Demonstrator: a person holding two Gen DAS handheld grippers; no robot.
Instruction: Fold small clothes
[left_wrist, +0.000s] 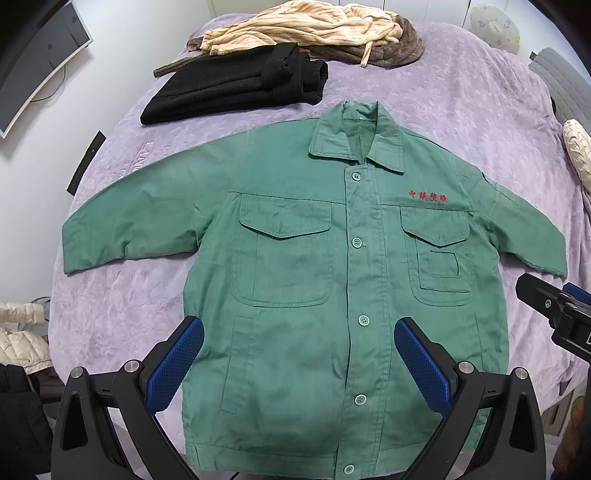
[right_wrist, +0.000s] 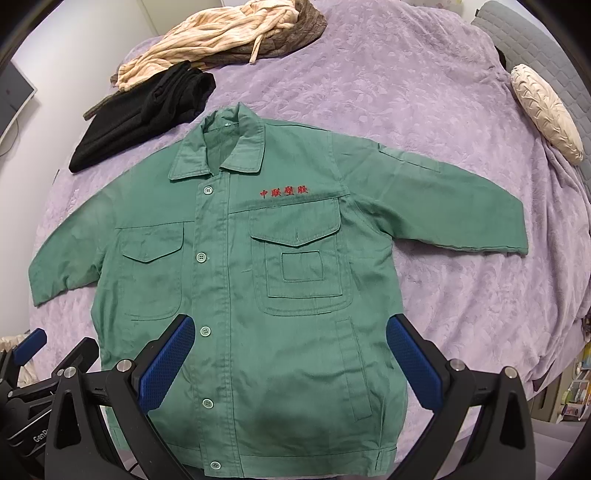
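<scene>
1. Jacket (left_wrist: 295, 295) lies flat, buttoned, sleeves spread, on purple bedspread (left_wrist: 443, 92).
2. Left gripper (left_wrist: 299, 362) spread wide above hem, holding nothing.
3. Right gripper (right_wrist: 290, 363) likewise spread, holding nothing.

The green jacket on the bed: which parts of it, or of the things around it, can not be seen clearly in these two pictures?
- Green jacket: in the left wrist view the hem is partly covered by the open left tongs; in the right wrist view, by the open right tongs.
- Its back side: hidden against the purple bedspread.
- Red embroidery: too small to read surely.
- Black folded garment: its type is unclear.
</scene>
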